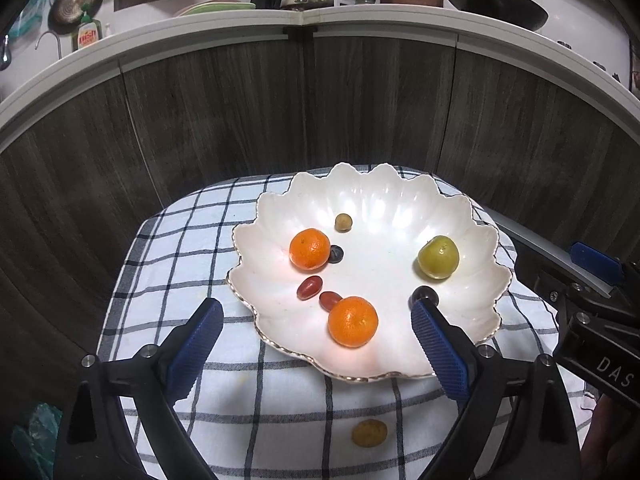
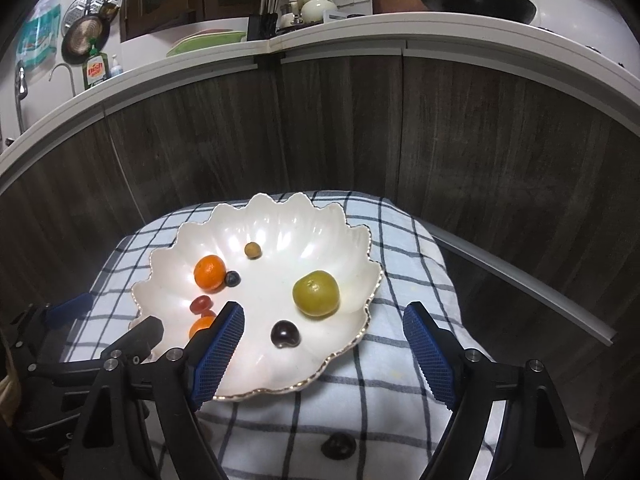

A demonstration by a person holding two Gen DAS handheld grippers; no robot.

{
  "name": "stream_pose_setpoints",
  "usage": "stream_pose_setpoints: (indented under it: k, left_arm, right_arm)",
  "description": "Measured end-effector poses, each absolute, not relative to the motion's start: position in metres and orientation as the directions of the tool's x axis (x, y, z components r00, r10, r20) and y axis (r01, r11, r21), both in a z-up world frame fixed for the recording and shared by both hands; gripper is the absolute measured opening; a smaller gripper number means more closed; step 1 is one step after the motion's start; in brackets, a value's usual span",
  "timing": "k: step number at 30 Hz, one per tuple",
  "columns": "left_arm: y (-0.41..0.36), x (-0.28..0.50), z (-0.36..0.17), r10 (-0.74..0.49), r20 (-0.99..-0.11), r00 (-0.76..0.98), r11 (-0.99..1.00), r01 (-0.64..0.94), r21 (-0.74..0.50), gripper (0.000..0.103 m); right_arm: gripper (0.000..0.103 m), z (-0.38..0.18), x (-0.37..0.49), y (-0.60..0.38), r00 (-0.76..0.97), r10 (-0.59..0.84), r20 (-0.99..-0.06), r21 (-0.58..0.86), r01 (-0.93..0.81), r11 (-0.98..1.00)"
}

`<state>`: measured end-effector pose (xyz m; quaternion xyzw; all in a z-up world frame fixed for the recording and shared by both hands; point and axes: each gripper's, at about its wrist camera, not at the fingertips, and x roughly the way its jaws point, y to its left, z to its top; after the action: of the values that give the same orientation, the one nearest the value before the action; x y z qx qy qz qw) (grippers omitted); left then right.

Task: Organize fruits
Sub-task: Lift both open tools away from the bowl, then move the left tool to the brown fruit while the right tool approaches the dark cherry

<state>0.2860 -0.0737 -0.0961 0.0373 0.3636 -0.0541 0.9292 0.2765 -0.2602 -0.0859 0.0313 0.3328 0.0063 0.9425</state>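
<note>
A white scalloped dish point(image 1: 400, 208) point(image 2: 280, 220) sits on a checked cloth point(image 1: 192, 232) point(image 2: 400, 232). In it lie two oranges point(image 1: 309, 249) point(image 1: 353, 321), a green fruit point(image 1: 438, 257) point(image 2: 316, 293), two red grape tomatoes point(image 1: 309, 287), a small tan fruit point(image 1: 343, 222) point(image 2: 253, 250), a blueberry point(image 1: 335, 254) point(image 2: 232, 279) and a dark fruit point(image 2: 285, 334). A yellow fruit point(image 1: 369, 433) and a dark fruit point(image 2: 338, 445) lie on the cloth in front of the dish. My left gripper point(image 1: 318, 344) is open and empty over the dish's near rim. My right gripper point(image 2: 324, 350) is open and empty over the dish's right rim.
A dark wood-panel wall point(image 1: 320, 112) rises close behind the cloth, topped by a white counter edge point(image 1: 304, 20) with dishes, a knife block, a teapot and a wok. The right gripper's body point(image 1: 592, 320) shows at the right of the left view.
</note>
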Motion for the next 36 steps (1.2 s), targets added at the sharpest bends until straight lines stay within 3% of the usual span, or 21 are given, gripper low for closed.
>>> stream_pose_setpoints:
  k: [36]
  left_arm:
    - [-0.08,0.24,-0.113,-0.084,-0.677,0.731,0.985,0.163,0.054,0.098]
  right_arm:
    - [0.083,-0.108,0.229,-0.278,0.768,-0.025,-0.64,0.022,0.05,0.998]
